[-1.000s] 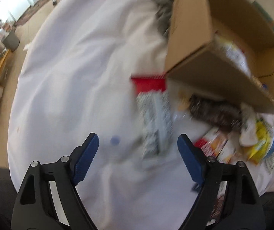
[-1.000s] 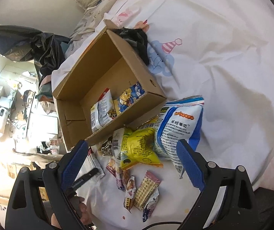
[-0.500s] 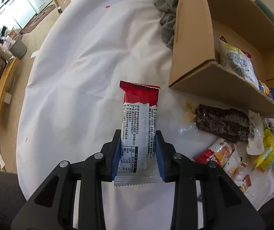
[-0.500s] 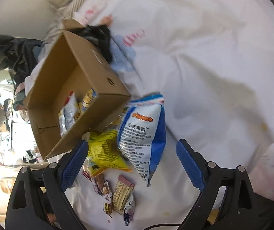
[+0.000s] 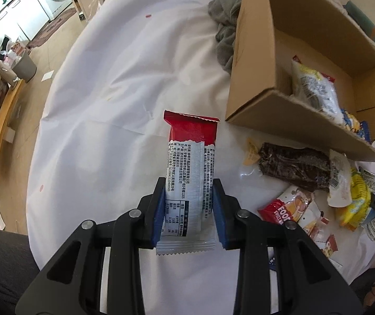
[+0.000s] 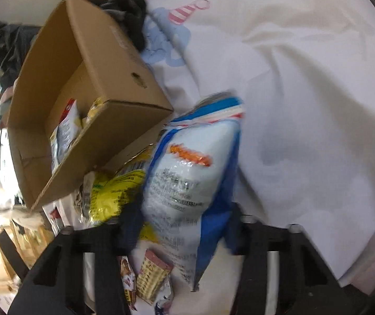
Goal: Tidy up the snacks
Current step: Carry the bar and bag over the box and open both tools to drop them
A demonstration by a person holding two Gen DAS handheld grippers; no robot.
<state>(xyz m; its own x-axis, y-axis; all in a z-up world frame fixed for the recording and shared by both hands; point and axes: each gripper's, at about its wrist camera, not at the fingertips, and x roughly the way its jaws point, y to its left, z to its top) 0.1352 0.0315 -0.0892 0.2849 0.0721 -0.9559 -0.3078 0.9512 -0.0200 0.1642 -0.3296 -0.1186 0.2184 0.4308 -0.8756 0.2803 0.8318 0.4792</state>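
Note:
My left gripper (image 5: 189, 211) is shut on a red and white snack bar (image 5: 190, 173), which it holds over the white sheet, left of the open cardboard box (image 5: 263, 60). The box holds a few snack packs (image 5: 314, 89). My right gripper (image 6: 182, 225) has closed around a large blue and white snack bag (image 6: 187, 178) lying beside the box (image 6: 103, 84); the view is blurred. A yellow pack (image 6: 114, 191) lies to the bag's left.
Loose snacks lie in front of the box: a dark brown pack (image 5: 295, 165), a red pack (image 5: 287, 207) and small bars (image 6: 150, 275). A grey cloth (image 5: 224, 26) lies behind the box. The bed's edge drops to the floor on the left.
My left gripper closed on the snack bar and lifted it slightly. My right gripper moved down over the blue and white bag and closed around it.

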